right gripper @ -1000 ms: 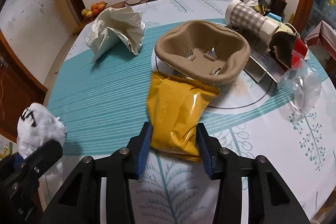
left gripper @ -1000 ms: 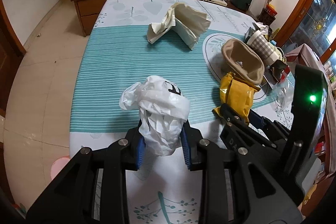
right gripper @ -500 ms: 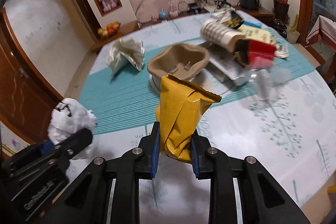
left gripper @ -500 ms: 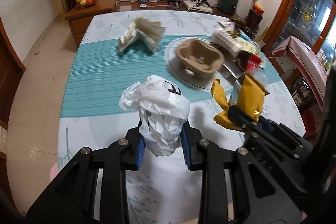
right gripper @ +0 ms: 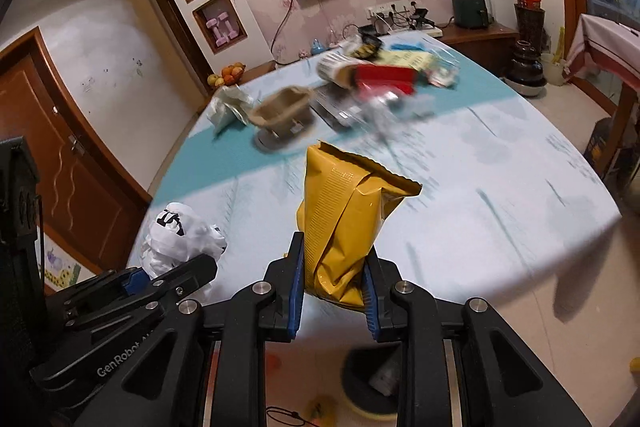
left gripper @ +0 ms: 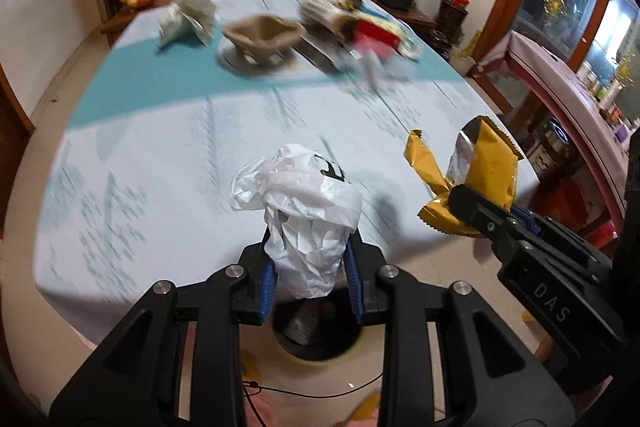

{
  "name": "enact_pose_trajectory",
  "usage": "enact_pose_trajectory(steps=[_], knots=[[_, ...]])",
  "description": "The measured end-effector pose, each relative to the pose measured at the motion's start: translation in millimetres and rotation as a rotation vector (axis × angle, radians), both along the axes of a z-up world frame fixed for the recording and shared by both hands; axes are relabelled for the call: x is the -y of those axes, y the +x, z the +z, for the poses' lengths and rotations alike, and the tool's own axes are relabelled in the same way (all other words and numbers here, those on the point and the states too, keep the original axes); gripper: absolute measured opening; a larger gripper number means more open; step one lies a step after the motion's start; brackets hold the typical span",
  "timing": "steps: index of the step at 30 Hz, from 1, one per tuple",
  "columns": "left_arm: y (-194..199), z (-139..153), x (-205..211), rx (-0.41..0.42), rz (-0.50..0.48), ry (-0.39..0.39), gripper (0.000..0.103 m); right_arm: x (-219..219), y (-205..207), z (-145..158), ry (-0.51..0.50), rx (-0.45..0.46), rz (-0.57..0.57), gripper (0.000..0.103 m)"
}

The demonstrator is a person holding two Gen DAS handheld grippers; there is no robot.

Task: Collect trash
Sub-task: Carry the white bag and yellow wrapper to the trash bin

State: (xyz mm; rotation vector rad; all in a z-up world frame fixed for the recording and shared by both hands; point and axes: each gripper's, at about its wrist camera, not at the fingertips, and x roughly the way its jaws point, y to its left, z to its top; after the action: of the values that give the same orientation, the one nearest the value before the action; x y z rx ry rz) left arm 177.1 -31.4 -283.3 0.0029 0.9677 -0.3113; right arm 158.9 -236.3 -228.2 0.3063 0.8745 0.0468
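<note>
My left gripper (left gripper: 310, 277) is shut on a crumpled white plastic bag (left gripper: 304, 211), held over the table's near edge. Just below it on the floor stands a round black trash bin (left gripper: 316, 341) with a yellow rim. To its right, my right gripper (right gripper: 334, 289) is shut on a yellow snack wrapper (right gripper: 344, 223), which sticks up from the blue pads. The wrapper (left gripper: 476, 175) and right gripper (left gripper: 480, 211) also show in the left wrist view. The bin (right gripper: 376, 383) sits under the right gripper too. The white bag (right gripper: 180, 239) shows at lower left in the right wrist view.
Far across the table (left gripper: 168, 163) lie a paper cup tray (left gripper: 260, 37), a crumpled paper bag (left gripper: 188, 19), a checked cup and red packaging (left gripper: 372, 35). A sideboard with a fruit bowl (right gripper: 228, 75) stands behind. A second table (left gripper: 560, 95) is at right.
Both grippers drew back from the table middle to its near edge, above the bin. The right gripper closed on the yellow wrapper and lifted it off the table. The left kept hold of the white bag.
</note>
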Motion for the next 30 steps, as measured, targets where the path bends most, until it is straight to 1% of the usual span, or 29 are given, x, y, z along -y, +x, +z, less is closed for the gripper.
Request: enact_pose_trajectory(steps=[3,5,7,10,12,15,17,20,21,23,25,27,28,30], knots=[[-29.5,-19.9,17.2,-0.012,-0.021,0.009,0.026,18.0,-32.2,-21.8,0.009,-0.026,0.008,0.024],[-44.8,-34.2,26.1,-0.013,-0.043,0.02,0.026,28.4,-51.6,-43.1,0.012,-0.054,0.019,0.024],[-58.3,-55.0,35.1,-0.009,-0.064,0.047,0.026,34.3,-64.4,-69.2,0.001,-0.093,0.032,0.024],[-71.1,-90.9,44.1,-0.012,-0.065,0.08,0.026,40.1,-74.5,-112.8,0.005,-0.154,0.051,0.024],[-74.4,-116.4,47.8,-0.011,-0.067,0.106,0.026,41.8,-80.1,-142.3,-0.001,-0.189,0.065,0.024],[-77.7,-166.0,51.7,-0.03,-0.089,0.133,0.026,44.2,-86.7,-190.1,-0.005,-0.233,0.09,0.024],[-77.5,-193.5,53.0,-0.047,-0.106,0.127,0.026,45.0,-89.1,-224.2,-0.008,-0.264,0.108,0.024],[-72.7,-245.5,53.9,-0.085,-0.115,0.128,0.026,44.0,-90.2,-270.6,-0.015,-0.304,0.142,0.024],[-70.4,-256.9,53.6,-0.094,-0.112,0.128,0.027,43.6,-89.8,-290.1,-0.016,-0.323,0.152,0.024],[-65.6,-282.3,52.5,-0.114,-0.112,0.124,0.027,43.7,-88.9,-319.6,-0.017,-0.346,0.162,0.024],[-61.0,-305.9,51.0,-0.115,-0.11,0.13,0.027,43.2,-84.7,-349.2,-0.029,-0.375,0.17,0.025],[-58.6,-327.3,49.6,-0.115,-0.115,0.137,0.036,41.7,-79.9,-374.1,-0.04,-0.404,0.181,0.026],[-57.9,-334.5,49.0,-0.118,-0.114,0.145,0.038,40.3,-76.4,-388.4,-0.047,-0.423,0.19,0.028],[-55.3,-349.4,45.7,-0.134,-0.114,0.151,0.044,39.5,-73.6,-408.4,-0.052,-0.448,0.2,0.029]])
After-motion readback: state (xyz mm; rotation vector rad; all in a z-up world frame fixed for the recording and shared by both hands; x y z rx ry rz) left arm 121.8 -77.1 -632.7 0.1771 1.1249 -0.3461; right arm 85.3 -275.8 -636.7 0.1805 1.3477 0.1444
